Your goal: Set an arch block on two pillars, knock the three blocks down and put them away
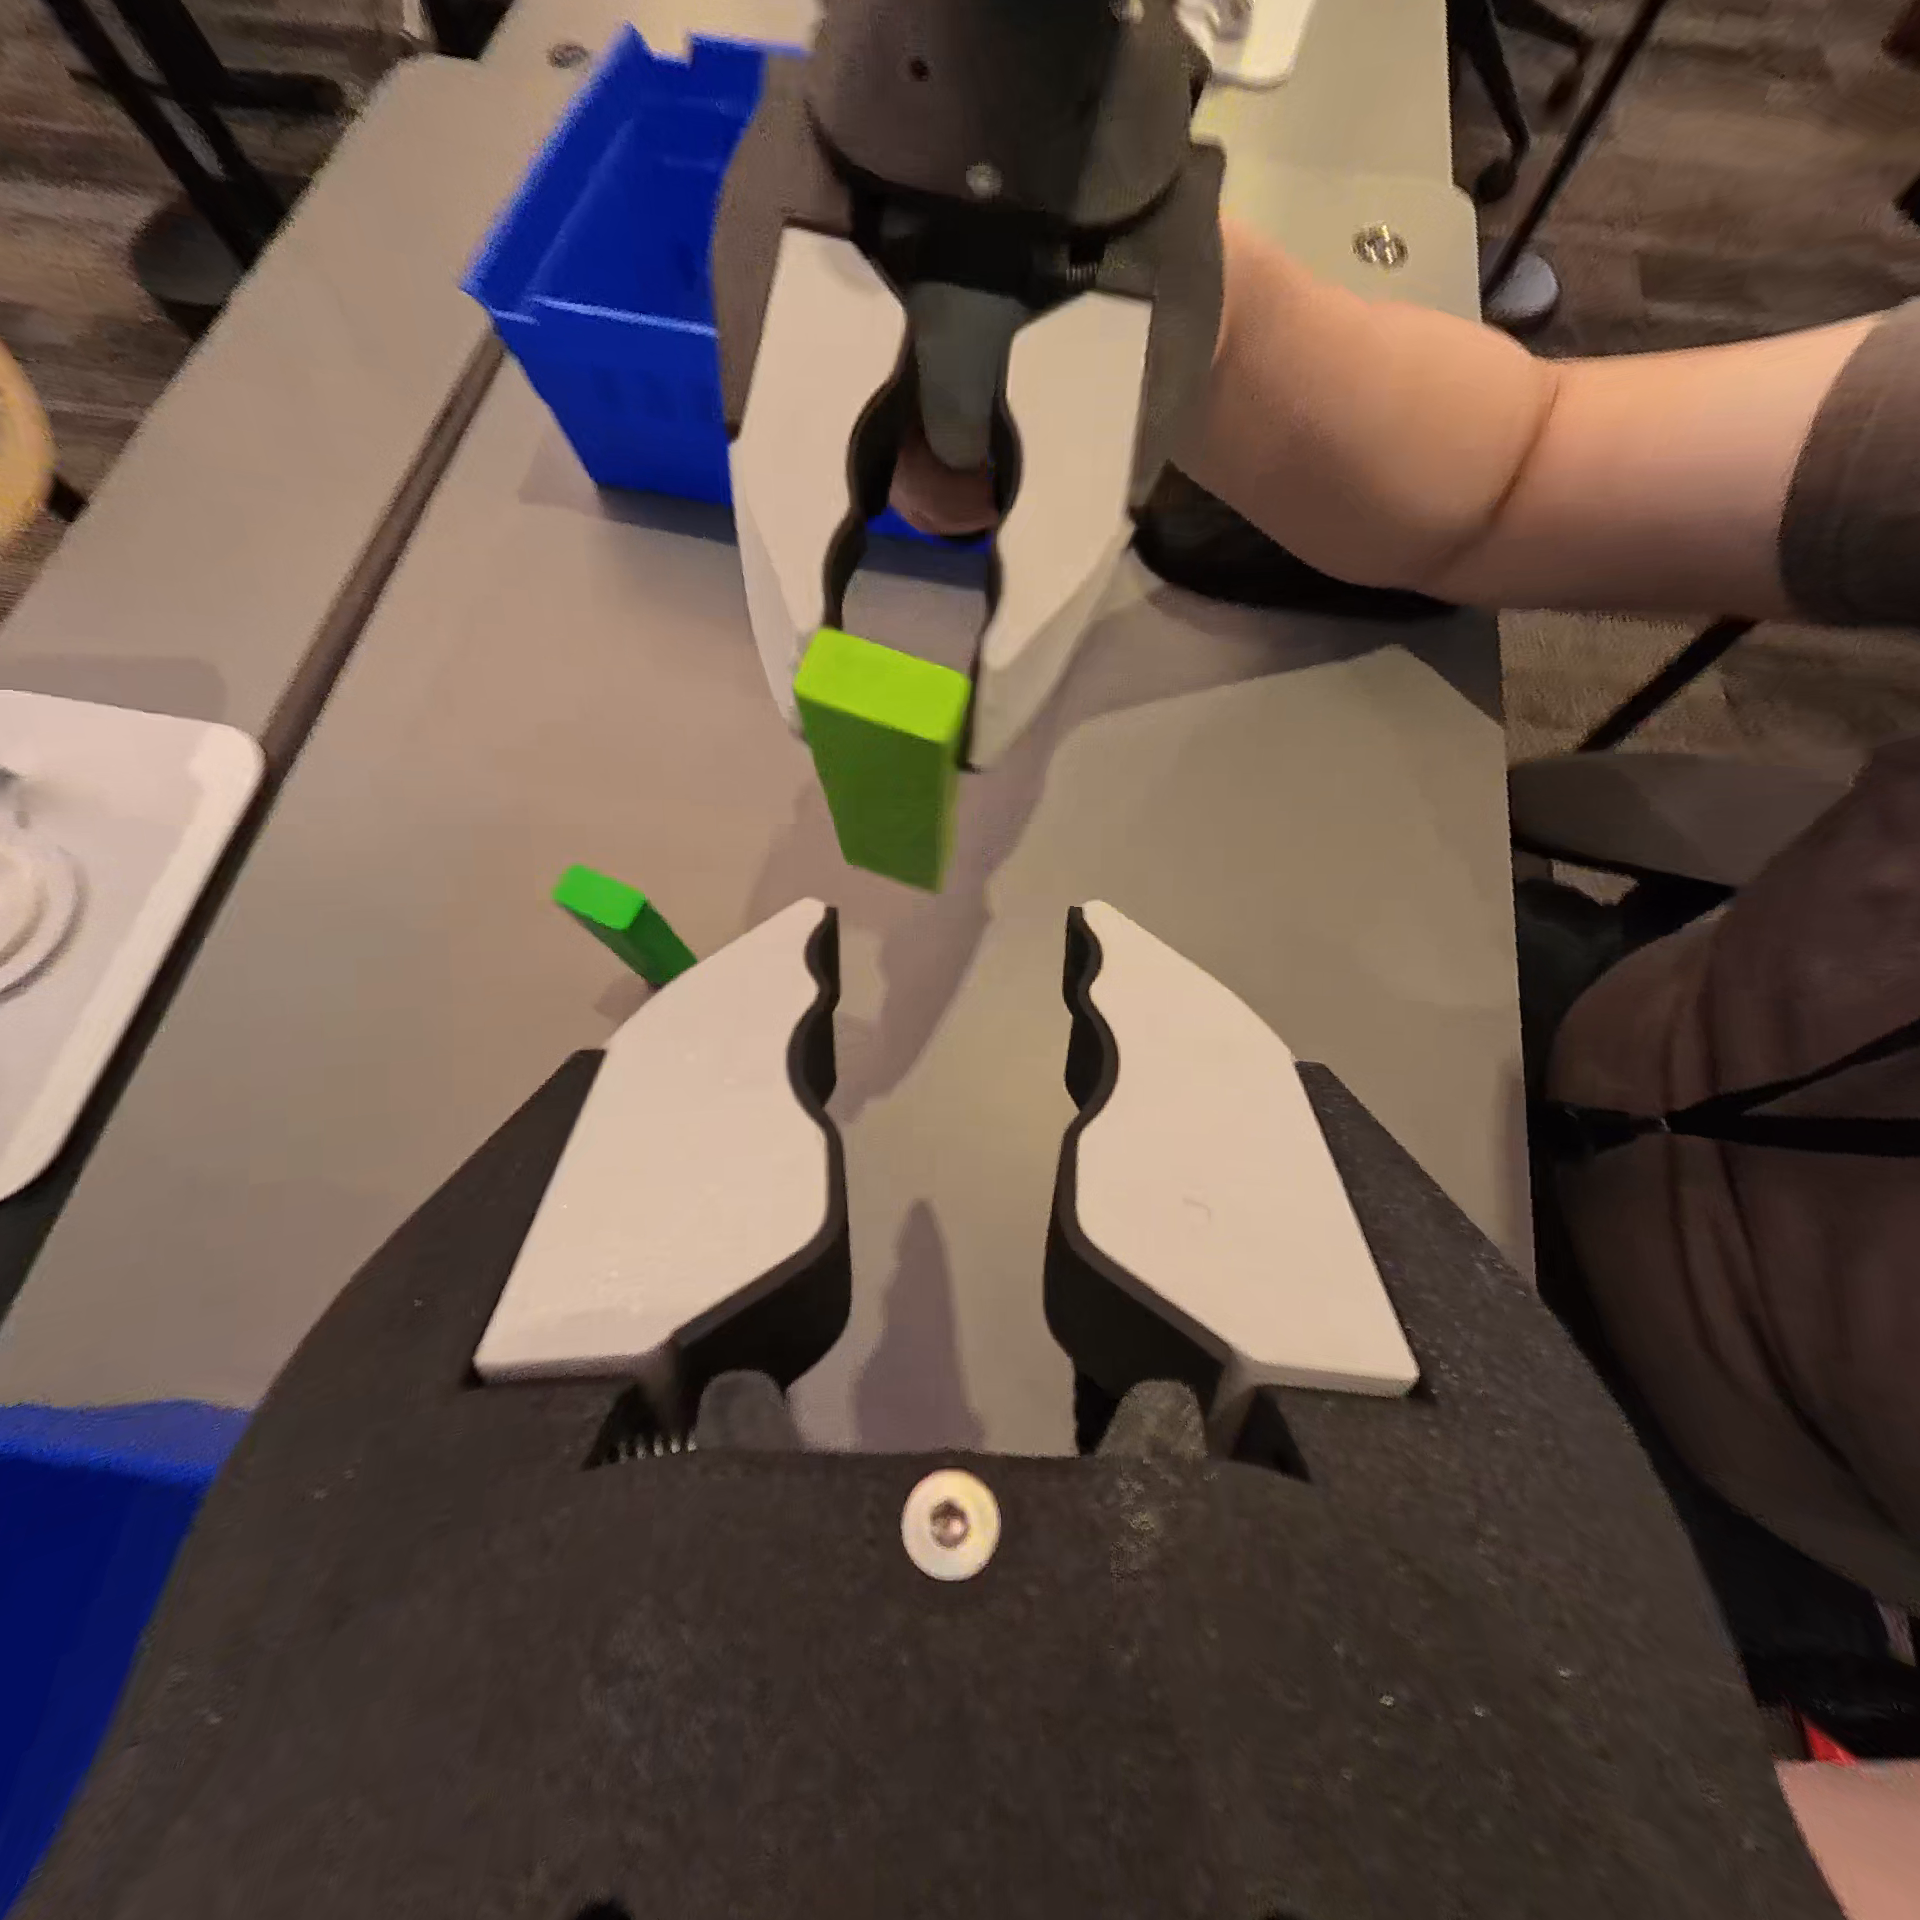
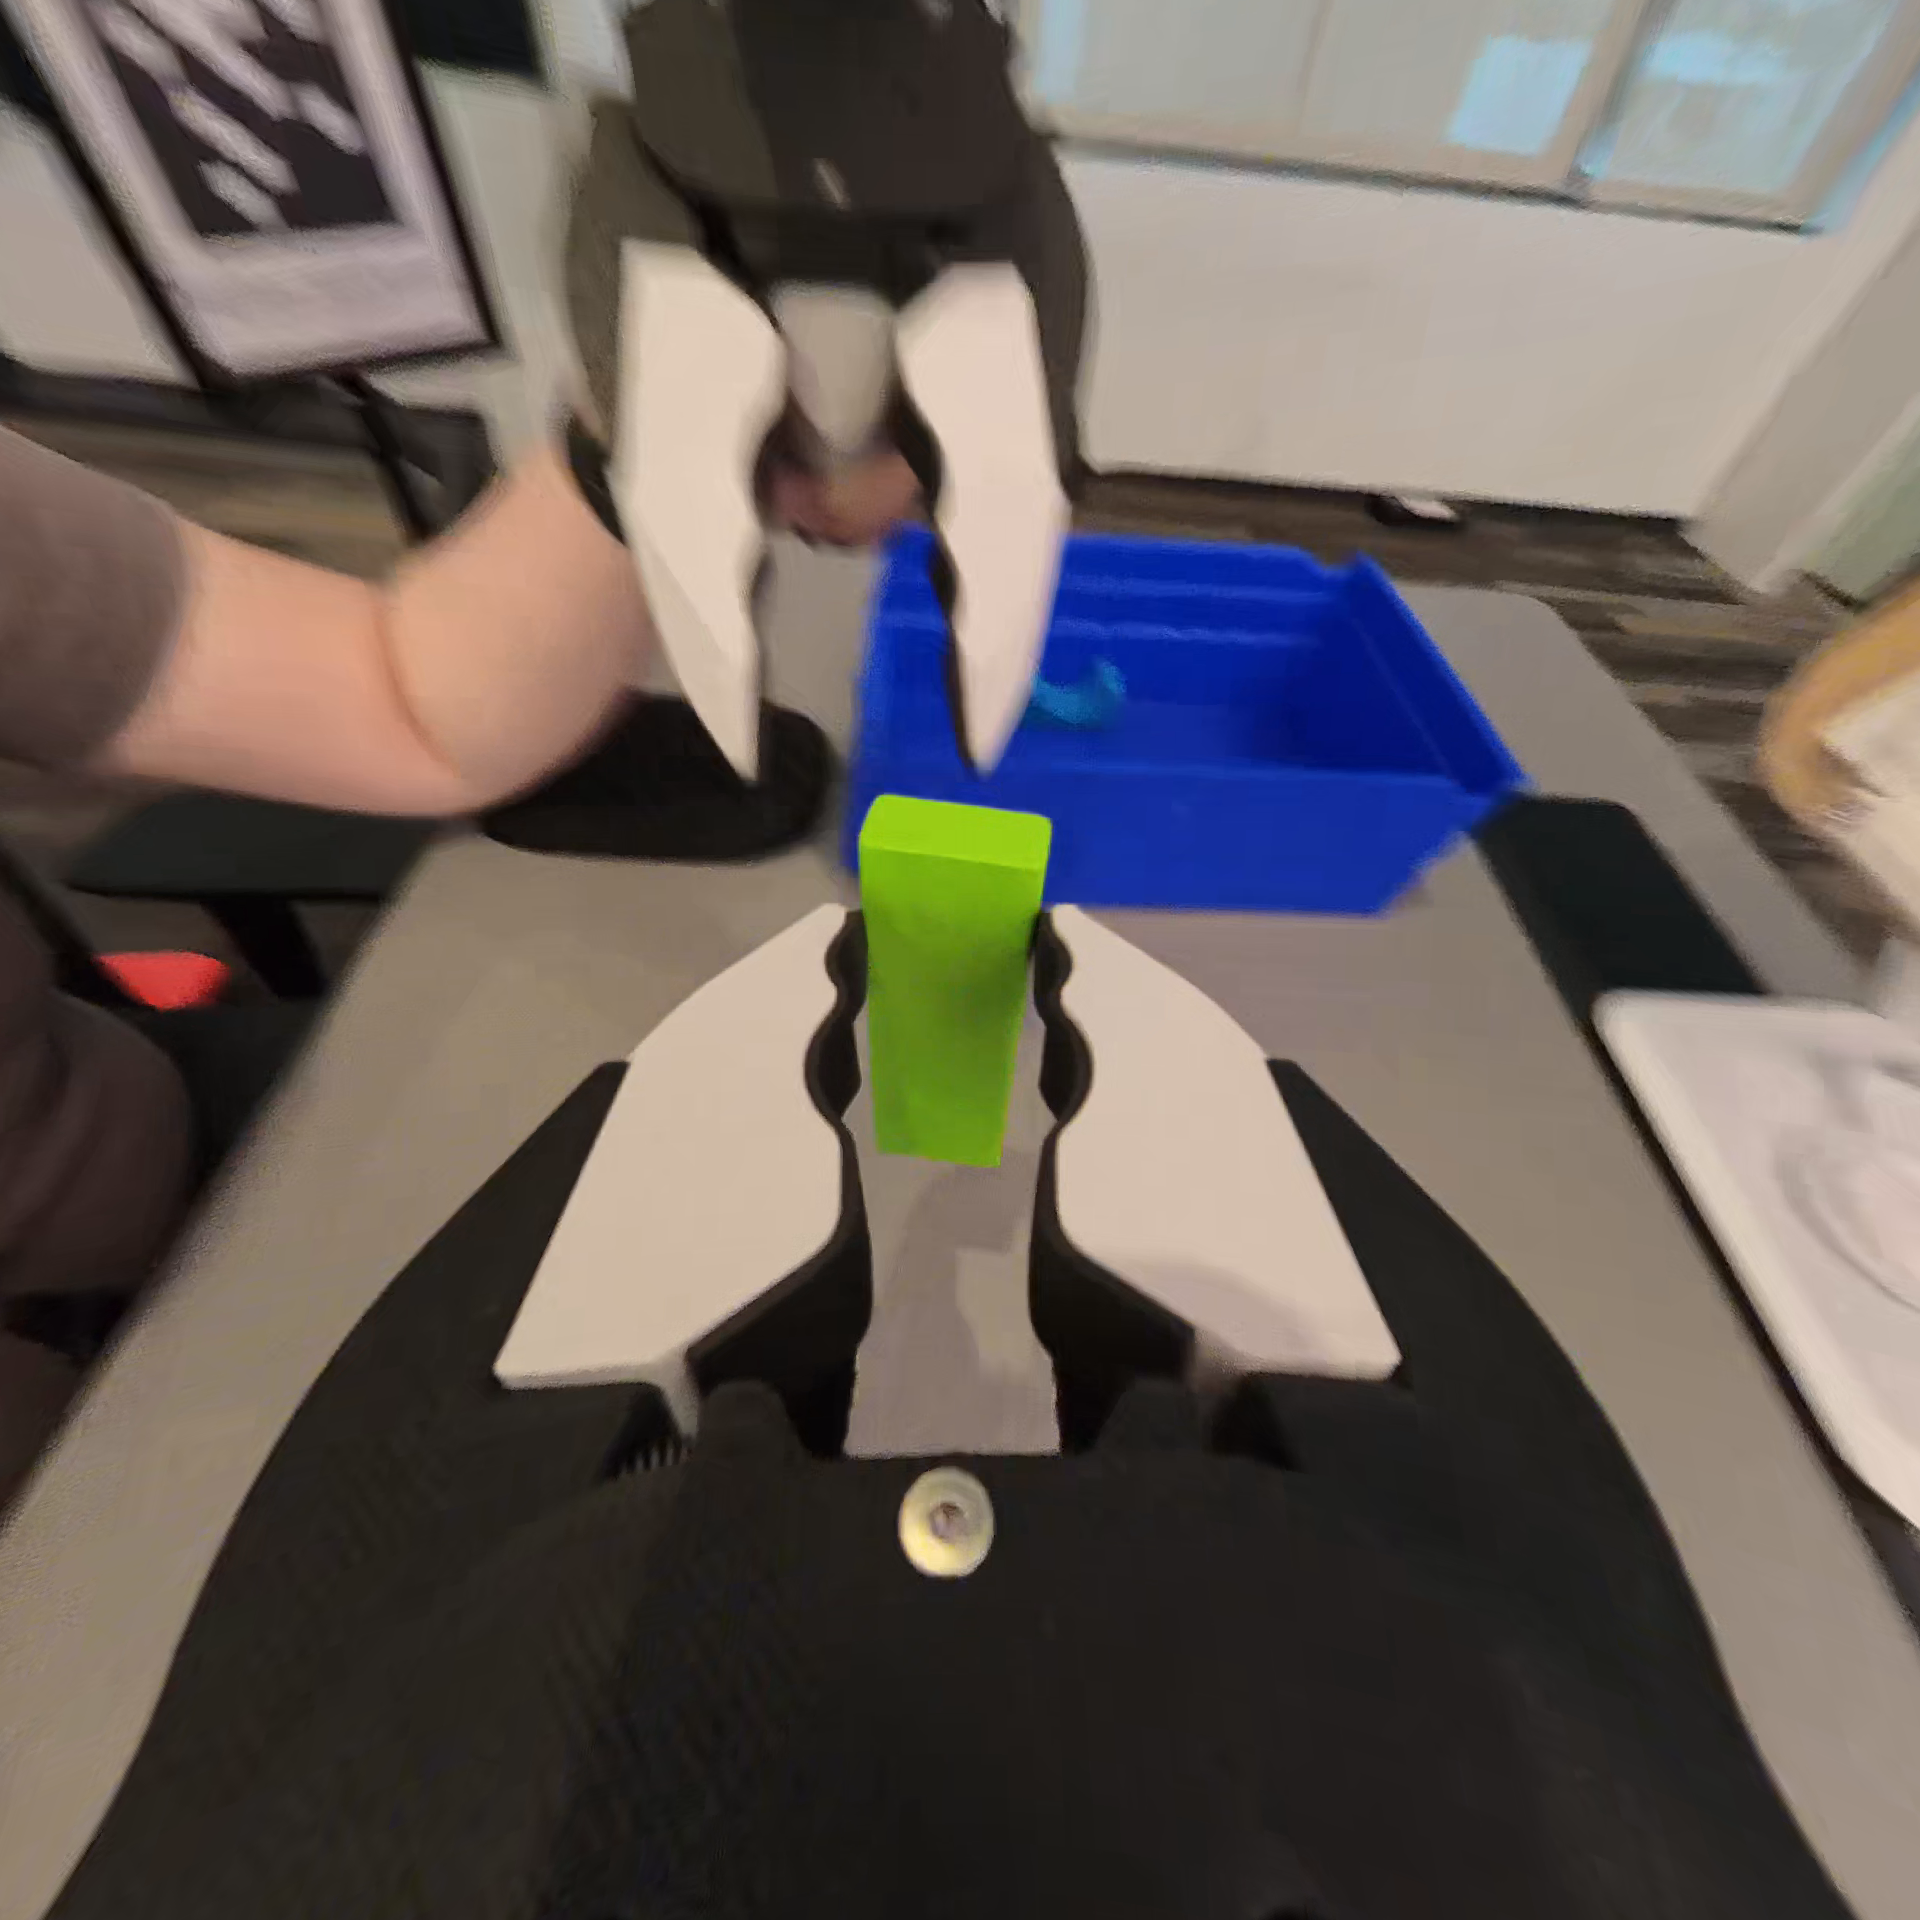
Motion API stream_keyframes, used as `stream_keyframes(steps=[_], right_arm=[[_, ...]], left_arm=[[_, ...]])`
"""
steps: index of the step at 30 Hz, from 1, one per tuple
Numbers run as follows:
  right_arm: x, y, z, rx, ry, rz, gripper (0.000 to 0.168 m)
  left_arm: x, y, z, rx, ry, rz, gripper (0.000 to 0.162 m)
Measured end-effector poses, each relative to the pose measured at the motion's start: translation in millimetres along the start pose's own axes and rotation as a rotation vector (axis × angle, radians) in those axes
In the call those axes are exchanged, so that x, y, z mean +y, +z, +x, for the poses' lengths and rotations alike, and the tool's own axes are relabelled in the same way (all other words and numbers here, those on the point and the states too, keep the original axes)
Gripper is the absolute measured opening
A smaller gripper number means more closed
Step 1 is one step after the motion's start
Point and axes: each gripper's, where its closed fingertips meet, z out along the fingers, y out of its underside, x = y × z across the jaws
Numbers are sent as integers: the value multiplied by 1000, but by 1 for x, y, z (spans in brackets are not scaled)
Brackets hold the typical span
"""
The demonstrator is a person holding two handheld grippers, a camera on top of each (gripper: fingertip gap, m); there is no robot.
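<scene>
Centrally, right gripper (image 2: 945, 925) clenched on upright lime pillar block (image 2: 951, 987), just above grey bench (image 2: 520, 1039); left gripper (image 1: 948, 914) released, empty. Beside it, darker green block (image 1: 613, 914); beyond, blue bin (image 2: 1247, 831). Best lowered squarely, released only once standing.

1. Left claw (image 1: 948, 914): pale grey fingers (image 1: 686, 1164) with wavy black inner pads, set in a rough black body.
2. One silver screw (image 1: 950, 1525) centred (hex socket).
3. Right claw (image 2: 943, 925): same build and colours.
4. Brown short sleeve (image 1: 1860, 457); thin black strap across the torso.
</scene>
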Motion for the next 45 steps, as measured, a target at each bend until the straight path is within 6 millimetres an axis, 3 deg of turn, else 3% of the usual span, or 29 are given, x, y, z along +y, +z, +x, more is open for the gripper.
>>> stream_keyframes(steps=[3, 7, 9, 13, 17, 28, 45], right_arm=[[41, -18, 41, 200, 1, -183, 32], [94, -20, 70, 262, 134, -279, 32], [109, -15, 77, 266, 208, -275, 32], [116, -8, 88, 301, 233, -187, 32], [120, 2, 85, 227, 308, -70, 32], [139, 5, 93, 247, 254, -68, 32], [143, 4, 90, 244, 269, -145, 32]], left_arm=[[-15, -35, -13, -55, -27, 154, 52], [-35, -90, -14, -42, -50, 437, 66], [-40, -113, -13, -54, -28, 566, 62], [-43, -140, -10, -113, 42, 697, 54], [-35, -134, -9, -145, 57, 617, 58], [-31, -105, -3, -121, 91, 500, 58], [-26, -104, -5, -113, 64, 480, 58]])
